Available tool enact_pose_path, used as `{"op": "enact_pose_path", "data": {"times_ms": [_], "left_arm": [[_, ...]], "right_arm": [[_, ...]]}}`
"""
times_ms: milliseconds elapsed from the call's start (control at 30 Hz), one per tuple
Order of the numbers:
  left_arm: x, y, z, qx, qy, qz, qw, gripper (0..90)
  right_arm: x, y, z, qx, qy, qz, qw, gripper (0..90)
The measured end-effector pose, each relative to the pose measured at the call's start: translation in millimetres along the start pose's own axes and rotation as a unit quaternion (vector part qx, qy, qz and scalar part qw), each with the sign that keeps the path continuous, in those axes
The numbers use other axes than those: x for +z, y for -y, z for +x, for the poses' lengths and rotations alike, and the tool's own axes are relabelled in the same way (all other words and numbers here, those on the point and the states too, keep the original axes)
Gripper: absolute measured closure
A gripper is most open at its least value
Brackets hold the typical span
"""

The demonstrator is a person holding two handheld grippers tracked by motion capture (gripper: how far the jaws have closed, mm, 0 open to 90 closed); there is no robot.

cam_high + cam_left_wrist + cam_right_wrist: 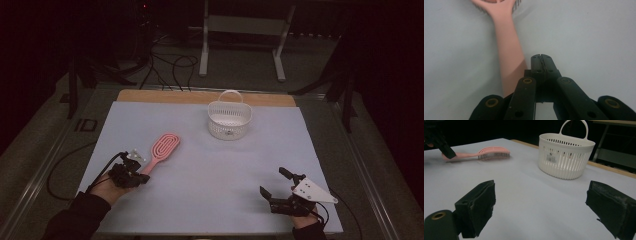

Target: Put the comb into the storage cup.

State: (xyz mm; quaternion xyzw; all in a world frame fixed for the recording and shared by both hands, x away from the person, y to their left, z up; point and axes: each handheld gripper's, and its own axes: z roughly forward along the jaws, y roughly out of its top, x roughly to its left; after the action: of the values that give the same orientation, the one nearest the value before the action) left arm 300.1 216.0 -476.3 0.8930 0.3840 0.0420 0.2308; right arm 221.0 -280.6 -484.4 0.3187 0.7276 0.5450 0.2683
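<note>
Where jaws cover it, hairbrush [507,50] handle end hidden, head cropped

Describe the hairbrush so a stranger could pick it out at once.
Start at the pale sheet covering the table. Left of the white slotted basket, near the left hand-held gripper, lies the pink hairbrush. It is the one pink thing there, flat, with an oval vented head and a slim handle.
</note>
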Motion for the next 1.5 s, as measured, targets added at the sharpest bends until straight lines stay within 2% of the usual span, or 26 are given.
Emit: {"op": "enact_pose_path", "data": {"times_ms": [267, 433, 700, 833, 1033, 1200, 1367, 1500], "left_arm": [[-5.2, 5.2, 5.4, 0.000, -0.011, 0.008, 0.9999, 90.0], [-7.5, 8.7, 10.0, 0.000, -0.025, 0.017, 0.9995, 90.0], [-14.7, 13.8, 17.7, -0.011, -0.043, 0.023, 0.9988, 90.0], [-20.2, 14.0, 18.7, -0.011, -0.035, 0.018, 0.9992, 90.0], [-28.0, 8.0, 15.1, 0.008, -0.022, 0.023, 0.9995, 90.0], [-32.2, 4.2, 14.7, 0.012, -0.014, 0.022, 0.9996, 90.0], [-35.6, 1.9, 17.9, 0.010, -0.007, 0.015, 0.9998, 89.9], [-38.2, -0.7, 18.2, 0.020, 0.000, 0.009, 0.9998, 89.6]], "right_arm": [[0.8, 0.5, 0.0, 0.002, -0.001, 0.001, 1.0000, 8.6], [1.0, 0.6, -0.1, 0.001, -0.001, 0.001, 1.0000, 8.6], [1.3, 0.7, 0.1, 0.004, -0.002, 0.002, 1.0000, 8.6], [1.3, 0.7, -0.3, 0.003, -0.002, 0.001, 1.0000, 8.6], [1.4, 0.6, -0.1, 0.004, -0.002, 0.003, 1.0000, 8.6], [1.4, 0.6, 0.3, 0.002, -0.003, 0.002, 1.0000, 8.6], [1.3, 0.7, 0.0, 0.003, -0.003, 0.002, 1.0000, 8.6], [1.3, 0.8, 0.2, 0.003, -0.004, 0.002, 1.0000, 8.6]]}}
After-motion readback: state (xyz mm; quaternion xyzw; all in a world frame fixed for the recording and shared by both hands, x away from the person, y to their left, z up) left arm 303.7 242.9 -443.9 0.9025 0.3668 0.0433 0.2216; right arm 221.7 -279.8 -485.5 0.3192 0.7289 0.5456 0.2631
